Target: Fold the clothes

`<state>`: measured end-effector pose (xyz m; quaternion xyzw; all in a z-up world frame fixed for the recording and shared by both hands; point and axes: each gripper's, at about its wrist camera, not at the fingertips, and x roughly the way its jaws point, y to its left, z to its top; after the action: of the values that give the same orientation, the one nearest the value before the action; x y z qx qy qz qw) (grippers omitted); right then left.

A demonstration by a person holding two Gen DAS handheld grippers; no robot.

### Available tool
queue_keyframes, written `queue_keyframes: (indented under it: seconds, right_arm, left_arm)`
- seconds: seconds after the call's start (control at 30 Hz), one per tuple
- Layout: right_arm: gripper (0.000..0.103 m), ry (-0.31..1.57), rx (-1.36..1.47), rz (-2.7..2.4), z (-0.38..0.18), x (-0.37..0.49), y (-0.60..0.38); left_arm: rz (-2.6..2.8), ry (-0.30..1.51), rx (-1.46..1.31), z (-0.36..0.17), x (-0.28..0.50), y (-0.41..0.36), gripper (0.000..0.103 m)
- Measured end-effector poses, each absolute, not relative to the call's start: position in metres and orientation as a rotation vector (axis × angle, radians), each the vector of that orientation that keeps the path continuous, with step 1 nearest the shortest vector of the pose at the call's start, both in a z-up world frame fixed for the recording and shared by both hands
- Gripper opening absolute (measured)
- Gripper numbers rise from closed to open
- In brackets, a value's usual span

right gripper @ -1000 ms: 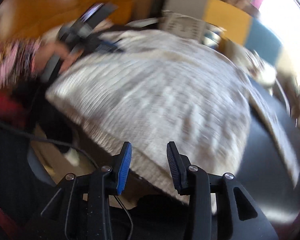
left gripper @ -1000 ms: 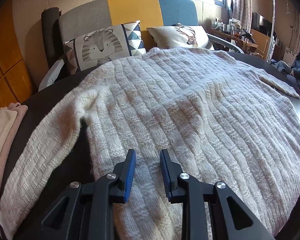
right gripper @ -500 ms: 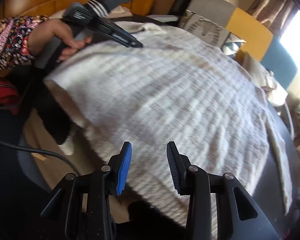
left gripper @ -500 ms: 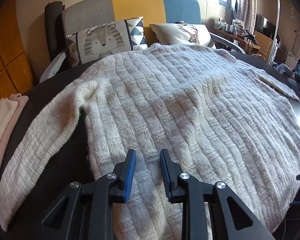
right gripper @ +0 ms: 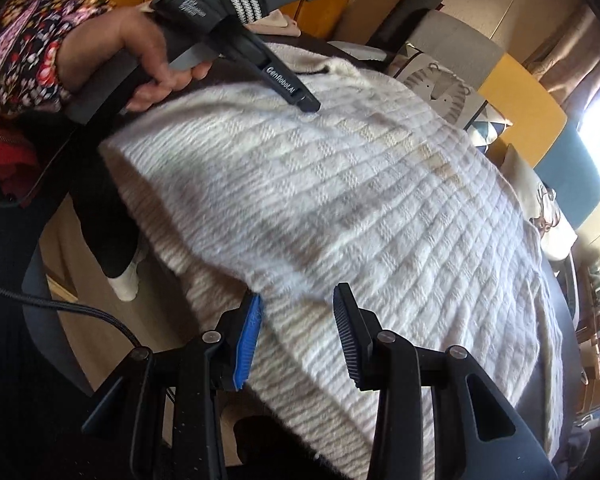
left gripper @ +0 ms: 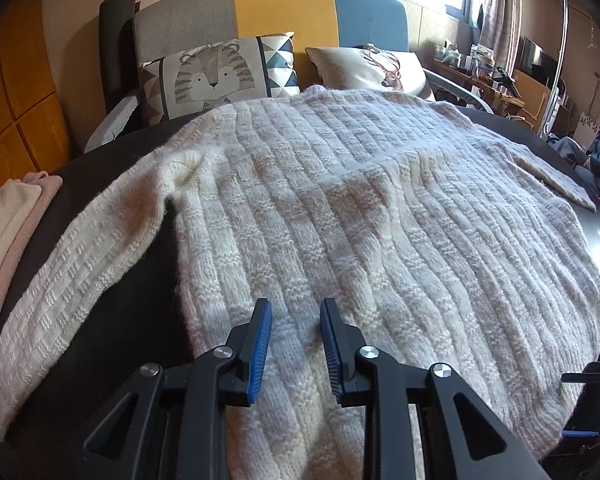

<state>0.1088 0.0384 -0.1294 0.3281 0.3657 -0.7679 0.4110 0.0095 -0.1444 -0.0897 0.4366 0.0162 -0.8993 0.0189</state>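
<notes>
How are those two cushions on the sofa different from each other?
The tiger cushion is grey and white with triangle-patterned ends, and stands propped upright; the deer cushion is plain cream with a small brown deer, and leans back flatter. Both sit on the sofa behind the sweater.

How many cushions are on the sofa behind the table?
2. A tiger-print cushion sits on the left against the sofa back; a deer-print cushion lies to its right. The sweater may hide others.

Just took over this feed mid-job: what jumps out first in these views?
A big cream cable-knit sweater covers most of the dark round table, one sleeve stretched left. Both grippers hover open over its near hem, left gripper and right gripper. Behind it, a tiger-print cushion leans on a colour-block sofa.
</notes>
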Motion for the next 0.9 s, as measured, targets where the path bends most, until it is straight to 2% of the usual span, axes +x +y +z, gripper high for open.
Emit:
queue_keyframes:
  seconds: [0.07,0.1,0.13,0.2,0.57,0.9]
  right_arm:
    - [0.035,0.903,0.831,-1.930,-0.129,0.107,0.036]
    - [0.014,0.894,0.842,-1.912,-0.129,0.108,0.034]
    - [0.008,0.899,0.850,-1.914,-0.129,0.107,0.033]
    - [0.006,0.876,0.884,-1.903,-0.130,0.103,0.032]
    - [0.004,0.656,1.034,-1.751,-0.115,0.106,0.062]
    - [0.004,0.648,1.075,-1.663,-0.121,0.111,0.055]
  left_arm:
    - [-2.790,0.076,1.358,-0.091,0.011,-0.147,0.025]
    - [-2.789,0.085,1.357,-0.091,0.012,-0.147,0.025]
    - [-2.789,0.092,1.356,-0.091,0.012,-0.148,0.025]
    - [-2.790,0.104,1.353,-0.090,0.014,-0.149,0.025]
    - [-2.787,0.168,1.344,-0.087,0.019,-0.156,0.025]
    - [-2.808,0.090,1.352,-0.085,-0.001,-0.150,0.025]
